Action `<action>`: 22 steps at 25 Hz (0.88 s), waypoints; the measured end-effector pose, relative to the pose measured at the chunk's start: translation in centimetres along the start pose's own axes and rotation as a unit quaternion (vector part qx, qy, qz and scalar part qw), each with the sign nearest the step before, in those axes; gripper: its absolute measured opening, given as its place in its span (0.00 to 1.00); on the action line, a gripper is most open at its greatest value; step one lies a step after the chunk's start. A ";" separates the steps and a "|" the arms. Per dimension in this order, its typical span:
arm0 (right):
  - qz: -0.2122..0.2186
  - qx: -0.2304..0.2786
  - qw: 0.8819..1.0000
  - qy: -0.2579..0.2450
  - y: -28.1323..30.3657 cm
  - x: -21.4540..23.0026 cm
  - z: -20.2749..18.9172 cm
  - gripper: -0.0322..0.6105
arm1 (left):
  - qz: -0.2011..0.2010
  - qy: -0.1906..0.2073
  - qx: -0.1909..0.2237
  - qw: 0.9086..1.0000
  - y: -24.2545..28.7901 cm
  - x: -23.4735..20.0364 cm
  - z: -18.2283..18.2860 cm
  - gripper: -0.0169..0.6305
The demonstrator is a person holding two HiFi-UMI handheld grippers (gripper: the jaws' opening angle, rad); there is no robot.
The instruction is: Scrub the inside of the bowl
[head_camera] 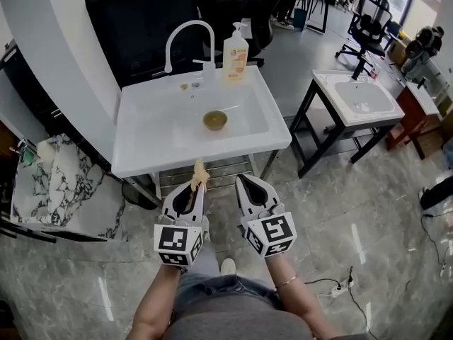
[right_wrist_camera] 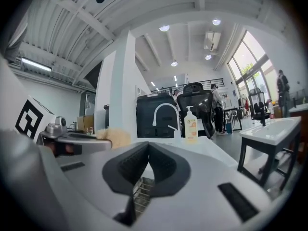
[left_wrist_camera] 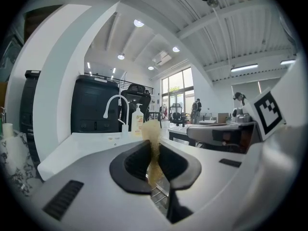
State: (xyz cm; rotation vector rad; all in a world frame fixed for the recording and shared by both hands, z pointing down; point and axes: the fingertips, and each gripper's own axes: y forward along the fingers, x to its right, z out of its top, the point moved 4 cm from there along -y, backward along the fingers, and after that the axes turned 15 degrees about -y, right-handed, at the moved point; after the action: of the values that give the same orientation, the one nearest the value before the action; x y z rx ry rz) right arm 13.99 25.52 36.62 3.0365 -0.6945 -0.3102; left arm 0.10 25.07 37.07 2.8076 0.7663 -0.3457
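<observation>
Sink: white basin on a metal frame, directly ahead of both grippers in the head view. Second white sink table stands to the right on a dark frame, well apart from the first. White gooseneck faucet is on the back ledge of the near sink, spout arcing left.

Left gripper is held low, in front of the sink's near edge and not over the basin. Its own view shows the jaws clamped on a tan sponge, which stands upright in the pinch and sticks out past the tips. Right gripper is just beside the left one at about the same height. Its jaws are closed tip to tip with nothing between them.

Soap bottle, a pump type with an orange label, stands on the back ledge just right of the faucet. Bowl is small, brown and upright on the basin floor, right of centre and in front of the soap bottle. It is well apart from both grippers; neither touches it.
</observation>
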 end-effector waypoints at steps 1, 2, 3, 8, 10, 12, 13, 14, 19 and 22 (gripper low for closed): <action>-0.001 -0.003 1.000 0.001 0.7 0.2 -0.1 0.07 | -0.001 -0.002 -0.001 1.000 0.7 -0.5 0.1 0.09; -0.002 -0.006 1.000 0.001 1.4 0.5 -0.2 0.07 | -0.002 -0.004 -0.003 1.000 1.5 -1.0 0.2 0.09; -0.003 -0.008 1.000 0.001 2.2 0.8 -0.3 0.07 | -0.003 -0.006 -0.005 1.000 2.3 -1.6 0.2 0.09; -0.018 -0.016 1.000 0.000 7.0 3.2 -0.8 0.07 | -0.008 -0.012 -0.010 1.000 6.9 -4.4 1.2 0.09; -0.022 -0.020 1.000 0.004 9.3 4.1 -0.9 0.07 | -0.011 -0.011 -0.015 1.000 8.9 -5.7 1.8 0.09; -0.022 -0.024 0.999 0.007 11.5 4.7 -1.1 0.07 | -0.013 -0.010 -0.017 1.000 10.8 -7.1 2.4 0.09; -0.021 -0.025 0.999 0.007 12.5 5.0 -1.2 0.07 | -0.013 -0.011 -0.018 1.000 11.7 -7.8 2.7 0.09; -0.019 -0.028 0.999 0.008 13.5 5.2 -1.3 0.07 | -0.012 -0.011 -0.019 1.000 12.6 -8.6 3.0 0.09; -0.022 -0.039 0.999 0.012 17.9 6.8 -1.7 0.07 | -0.017 -0.008 -0.026 0.999 16.5 -11.7 4.4 0.09; -0.024 -0.041 0.999 0.012 20.6 7.9 -1.7 0.07 | -0.024 -0.006 -0.030 0.999 18.7 -13.4 5.1 0.09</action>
State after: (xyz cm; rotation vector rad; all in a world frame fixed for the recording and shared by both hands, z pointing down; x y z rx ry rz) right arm 12.40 3.52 37.89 2.9766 -0.5941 -0.2962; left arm -2.25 1.66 38.55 2.7334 0.8275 -0.3403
